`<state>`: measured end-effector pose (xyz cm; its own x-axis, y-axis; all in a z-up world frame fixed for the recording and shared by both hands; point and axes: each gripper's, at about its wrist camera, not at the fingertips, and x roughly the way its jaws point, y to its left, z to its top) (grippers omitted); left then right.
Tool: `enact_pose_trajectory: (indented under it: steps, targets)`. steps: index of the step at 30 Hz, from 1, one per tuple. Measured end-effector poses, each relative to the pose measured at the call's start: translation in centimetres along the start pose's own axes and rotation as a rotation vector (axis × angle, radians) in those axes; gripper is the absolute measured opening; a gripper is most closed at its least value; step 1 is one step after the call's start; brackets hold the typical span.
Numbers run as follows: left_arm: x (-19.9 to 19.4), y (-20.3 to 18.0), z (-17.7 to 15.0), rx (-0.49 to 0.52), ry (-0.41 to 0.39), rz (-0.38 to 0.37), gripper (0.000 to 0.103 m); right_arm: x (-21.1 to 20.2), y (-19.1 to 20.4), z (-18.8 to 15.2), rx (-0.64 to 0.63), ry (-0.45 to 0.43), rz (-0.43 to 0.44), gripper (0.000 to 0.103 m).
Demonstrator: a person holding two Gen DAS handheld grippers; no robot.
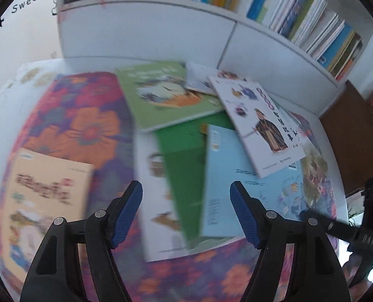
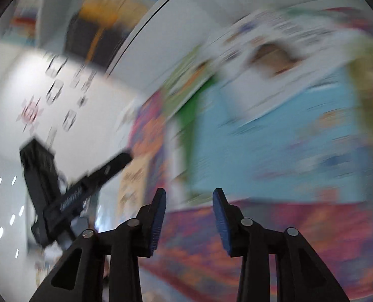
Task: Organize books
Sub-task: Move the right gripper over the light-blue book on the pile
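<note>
books (image 1: 254, 128) are seen strewn in an overlapping heap on a floral cloth (image 1: 85, 125), toward the far edge of the white table (image 1: 333, 156), below a shelf (image 1: 186, 25) packed with upright volumes. one cream book (image 1: 45, 201) is laid apart at the cloth's near left corner. the left gripper (image 1: 186, 210) is held above the heap, jaws spread, nothing between them. the right gripper (image 2: 189, 220) is likewise parted and empty; its view is heavily blurred.

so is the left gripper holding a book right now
No, the left gripper stands open with nothing between its blue pads, hovering above the scattered books on the flowered cloth.
</note>
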<state>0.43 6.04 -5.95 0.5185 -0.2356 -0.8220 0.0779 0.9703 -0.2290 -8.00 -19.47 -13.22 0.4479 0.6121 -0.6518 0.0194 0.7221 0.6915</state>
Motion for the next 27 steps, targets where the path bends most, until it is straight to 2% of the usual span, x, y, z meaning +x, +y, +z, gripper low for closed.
enact_pose_trajectory:
  steps: [3,7,8,10,12,15,17,20,24,27]
  targets:
    - [2.3,-2.4,-0.1,-0.002,0.012,0.003,0.070,-1.5,-3.6,1.4,0.062,-0.065,-0.041,0.037]
    - [4.4,-2.8,-1.2,-0.021,0.017,0.097,0.070,-1.7,-8.2,2.0,0.133,-0.092,-0.075,0.037]
    - [4.8,-2.4,-1.5,-0.038,0.024,0.098,0.070,-1.4,-8.4,1.9,0.135,-0.104,-0.057,0.038]
    - [5.4,-2.1,-1.8,-0.041,0.033,0.087,0.070,-1.2,-8.2,1.5,0.106,-0.132,-0.083,0.038]
    - [6.2,-2.1,-1.8,-0.028,0.059,0.038,0.071,-1.0,-8.2,1.2,0.091,-0.137,-0.033,0.041]
    - [6.5,-2.4,-1.7,0.007,0.043,-0.018,0.075,-0.9,-8.9,0.7,0.081,-0.153,0.043,0.042]
    - [6.6,-2.6,-1.7,0.029,0.043,-0.026,0.075,-0.7,-9.6,0.6,0.066,-0.176,0.087,0.040]
    - [6.7,-3.3,-1.8,0.058,0.041,-0.012,0.075,-1.3,-10.2,0.6,0.020,-0.187,0.045,0.037]
    - [6.9,-4.3,-2.0,0.103,0.038,0.001,0.075,-0.7,-8.5,0.5,-0.087,-0.194,-0.058,0.039]
    - [6.9,-4.6,-2.2,0.118,0.034,-0.001,0.075,-0.5,-8.3,0.6,-0.101,-0.197,-0.071,0.039]
